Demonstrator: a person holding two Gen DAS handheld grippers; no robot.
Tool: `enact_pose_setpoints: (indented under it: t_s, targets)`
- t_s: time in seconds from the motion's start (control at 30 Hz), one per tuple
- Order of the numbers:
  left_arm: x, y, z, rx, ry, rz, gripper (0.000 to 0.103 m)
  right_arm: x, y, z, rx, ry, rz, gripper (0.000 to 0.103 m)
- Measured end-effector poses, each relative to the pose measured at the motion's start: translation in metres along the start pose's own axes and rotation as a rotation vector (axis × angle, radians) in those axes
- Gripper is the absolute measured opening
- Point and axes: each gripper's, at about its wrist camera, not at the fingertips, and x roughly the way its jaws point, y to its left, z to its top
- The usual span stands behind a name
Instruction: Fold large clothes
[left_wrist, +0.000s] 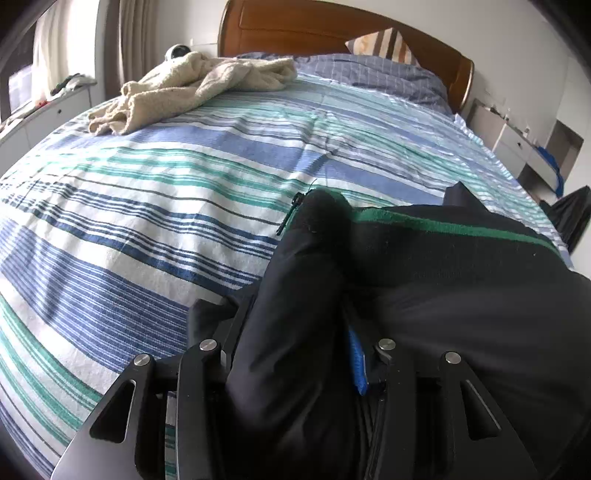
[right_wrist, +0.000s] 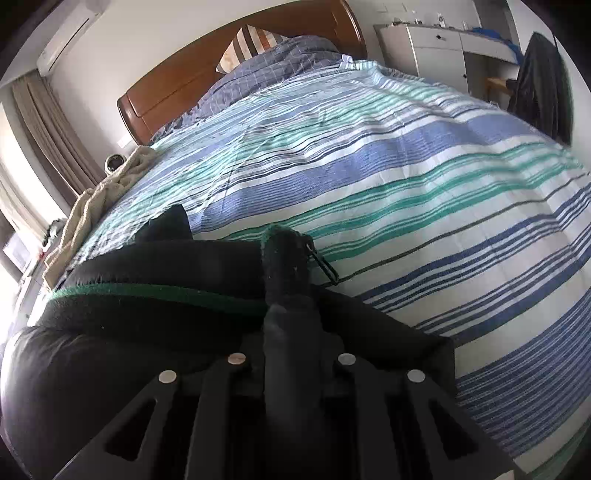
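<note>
Black jacket (left_wrist: 461, 280) is lying on bed (left_wrist: 166, 206), bunched btwn L fingers (left_wrist: 236, 332) standing spread, R fingers (right_wrist: 325, 314) pinching it.

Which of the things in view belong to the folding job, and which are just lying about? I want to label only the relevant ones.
Belongs to the job:
- black jacket with green trim
- left gripper
- right gripper
- striped bed cover, the work surface

Just lying about:
- cream fleece blanket
- striped pillow
- white drawer unit

Soft daylight is coming in past the beige curtains (left_wrist: 122, 40) for me, blowing out there. Strong fisheye bending, dark corners, and the close black fabric jacket (right_wrist: 155, 280) looks mushy, no detail.
</note>
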Motion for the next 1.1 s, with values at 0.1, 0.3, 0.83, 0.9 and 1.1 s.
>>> enact_pose_setpoints:
  t_s: [0.1, 0.3, 0.83, 0.9, 1.1]
  targets:
    - [0.001, -0.003, 0.001, 0.013, 0.011, 0.017, 0.046, 0.001, -0.009, 0.002, 0.049, 0.015, 0.052, 0.014]
    - [-0.006, -0.014, 0.006, 0.073, 0.033, 0.135, 0.062, -0.009, -0.046, 0.012, 0.31, 0.113, 0.279, 0.025]
    - [-0.141, -0.104, 0.017, 0.237, -0.015, -0.278, 0.087, -0.165, 0.01, -0.06, 0.098, 0.022, 0.581, 0.048]
    - [-0.125, -0.126, 0.02, 0.258, 0.005, -0.278, 0.087, -0.163, 0.019, -0.078, 0.071, 0.026, 0.52, 0.048]
    - [-0.02, -0.153, -0.006, 0.275, 0.159, -0.207, 0.095, -0.161, -0.008, -0.104, 0.131, 0.048, 0.446, 0.048]
